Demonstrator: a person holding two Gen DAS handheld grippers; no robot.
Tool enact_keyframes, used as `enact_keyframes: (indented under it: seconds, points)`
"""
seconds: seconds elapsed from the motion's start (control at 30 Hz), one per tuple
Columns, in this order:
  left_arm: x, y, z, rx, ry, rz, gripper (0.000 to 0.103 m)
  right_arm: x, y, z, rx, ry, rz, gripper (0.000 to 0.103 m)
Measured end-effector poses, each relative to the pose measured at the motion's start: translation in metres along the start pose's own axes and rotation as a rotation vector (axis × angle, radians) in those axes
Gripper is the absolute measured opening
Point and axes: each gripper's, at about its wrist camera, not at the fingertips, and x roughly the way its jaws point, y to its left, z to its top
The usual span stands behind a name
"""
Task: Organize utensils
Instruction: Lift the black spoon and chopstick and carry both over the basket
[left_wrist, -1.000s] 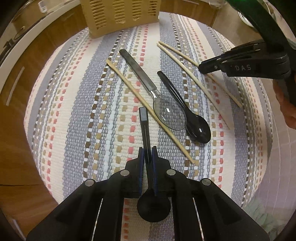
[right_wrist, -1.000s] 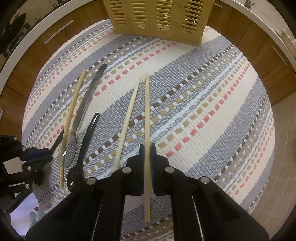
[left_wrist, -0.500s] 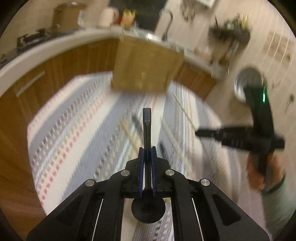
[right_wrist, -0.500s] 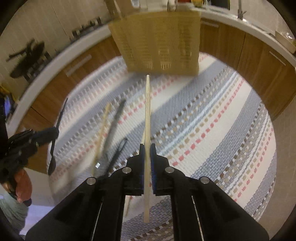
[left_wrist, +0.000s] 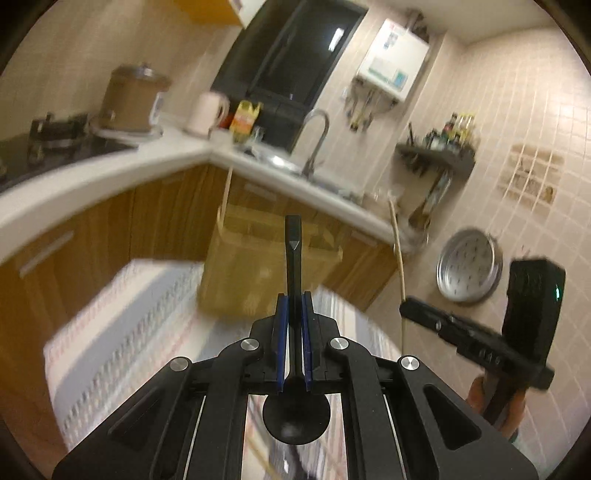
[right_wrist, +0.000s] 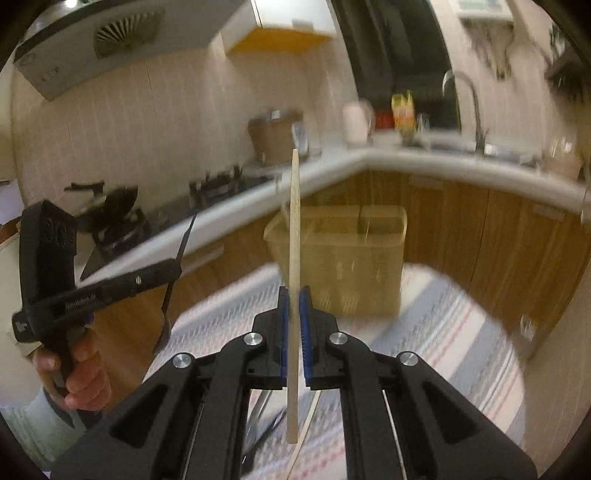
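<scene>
My left gripper (left_wrist: 294, 306) is shut on a black plastic spoon (left_wrist: 293, 258), handle pointing up and forward, bowl below the jaws. My right gripper (right_wrist: 294, 295) is shut on a wooden chopstick (right_wrist: 294, 221) held near upright. Both are lifted above the striped mat (left_wrist: 122, 314), short of the tan slotted utensil basket (left_wrist: 258, 273), which also shows in the right wrist view (right_wrist: 354, 258). The right gripper with its chopstick shows in the left wrist view (left_wrist: 406, 310); the left gripper with the spoon shows in the right wrist view (right_wrist: 173, 269).
Other utensils lie on the mat (right_wrist: 443, 332) under the grippers, mostly hidden. Wooden cabinets (right_wrist: 480, 229) and a white countertop (left_wrist: 92, 177) with stove, pot and sink stand behind the basket. A tiled wall (left_wrist: 535, 110) is to the right.
Both grippers have lifted off the mat with their utensils and tilted up, so the views swing from the mat to the basket and kitchen counter.
</scene>
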Motion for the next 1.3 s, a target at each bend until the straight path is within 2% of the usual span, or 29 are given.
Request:
enact_keyframes:
  seconds: [0.2,0.43,0.63,0.73,0.9,1.03,1.1,1.2,1.27,1.3]
  points:
    - [0.014,0.007,0.047,-0.025,-0.152,-0.025,0.005,0.017,-0.004,0.040,-0.010,-0.123,-0.067,0.005]
    - [0.051,0.014,0.084,0.005,-0.247,-0.004,0.005,0.047,-0.037,0.072,0.031,-0.203,-0.098,0.005]
    - [0.086,0.029,0.098,0.021,-0.283,-0.002,0.005,0.065,-0.065,0.094,0.041,-0.270,-0.127,0.005]
    - [0.104,0.040,0.101,0.008,-0.280,-0.007,0.005,0.074,-0.075,0.100,0.023,-0.303,-0.169,0.005]
    - [0.125,0.050,0.099,0.016,-0.286,-0.022,0.005,0.102,-0.087,0.100,0.010,-0.303,-0.205,0.005]
    - [0.138,0.047,0.094,0.078,-0.301,0.031,0.005,0.122,-0.093,0.092,0.007,-0.297,-0.206,0.005]
    - [0.144,0.049,0.092,0.075,-0.297,0.045,0.005,0.129,-0.095,0.087,0.009,-0.294,-0.209,0.005]
    - [0.148,0.049,0.081,0.098,-0.349,0.139,0.006,0.137,-0.096,0.081,0.009,-0.284,-0.209,0.005]
    - [0.154,0.050,0.078,0.109,-0.340,0.155,0.006,0.142,-0.097,0.076,0.012,-0.274,-0.213,0.005]
    - [0.153,0.049,0.075,0.122,-0.360,0.177,0.006,0.144,-0.098,0.075,0.013,-0.270,-0.215,0.005]
